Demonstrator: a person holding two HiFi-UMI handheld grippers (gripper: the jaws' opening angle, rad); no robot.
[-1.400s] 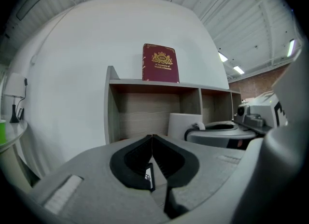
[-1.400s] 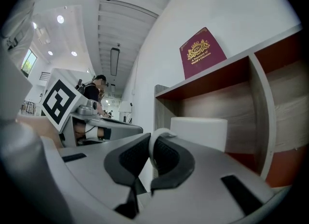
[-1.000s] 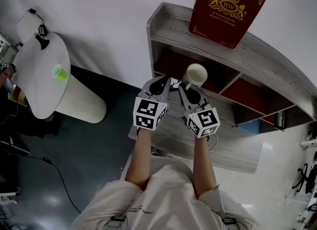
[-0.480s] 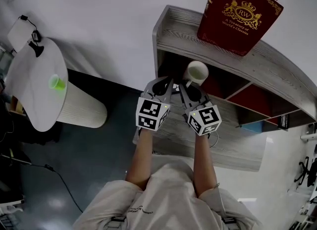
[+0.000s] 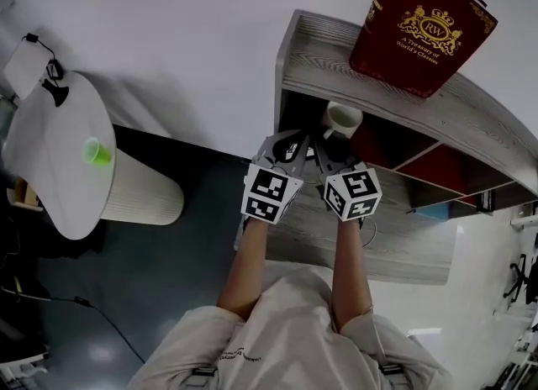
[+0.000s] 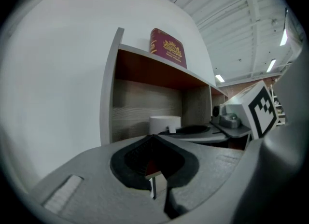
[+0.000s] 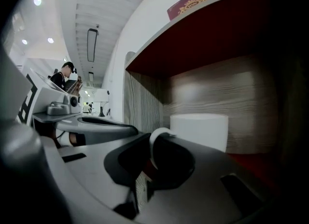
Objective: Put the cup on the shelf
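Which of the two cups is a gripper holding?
The white cup in the shelf: the right gripper grips its handle. The green cup stands alone on the round table.

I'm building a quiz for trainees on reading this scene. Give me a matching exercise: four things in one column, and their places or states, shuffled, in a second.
Things:
1. white cup
2. red book
3. green cup
4. left claw

Places or states:
A. on the round white table
B. shut, with nothing in it
C. standing on top of the shelf
D. under the shelf's top board, its handle in the right claw

Pairs: 1-D, 2-C, 3-A, 4-B
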